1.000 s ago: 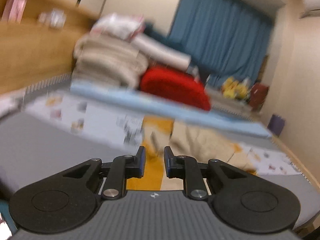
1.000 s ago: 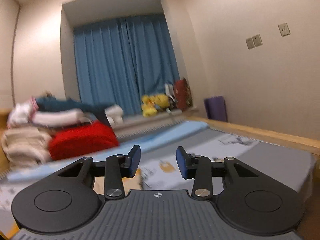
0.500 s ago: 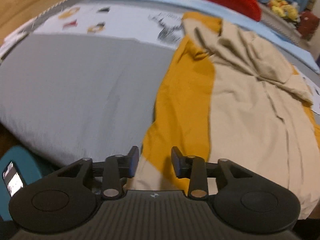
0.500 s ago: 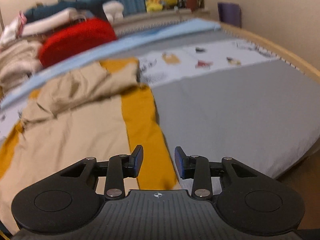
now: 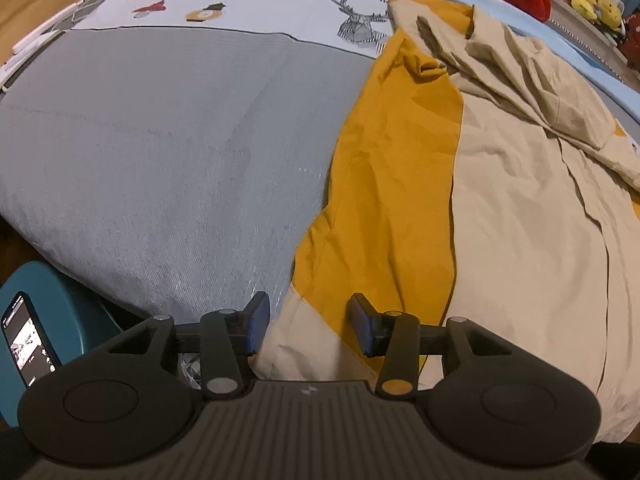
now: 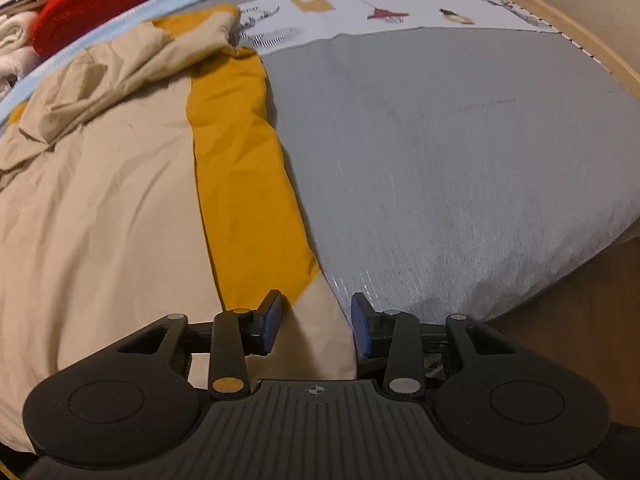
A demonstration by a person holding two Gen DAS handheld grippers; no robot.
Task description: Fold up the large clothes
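My left tongs [image 5: 308, 326] stand apart over the near hem of the beige and mustard garment [image 5: 520, 208], which lies spread on the grey bedcover [image 5: 160, 140]. Only this view catches the phone [image 5: 26, 344] at 8 o'clock. My right tongs [image 6: 316, 326], jaws parted, hover at the garment's other near corner; only there the wooden bed rim [image 6: 580, 36] shows at 1 o'clock. Both jaws have just been opening, nothing pinched. A second ago both cameras faced the curtain.
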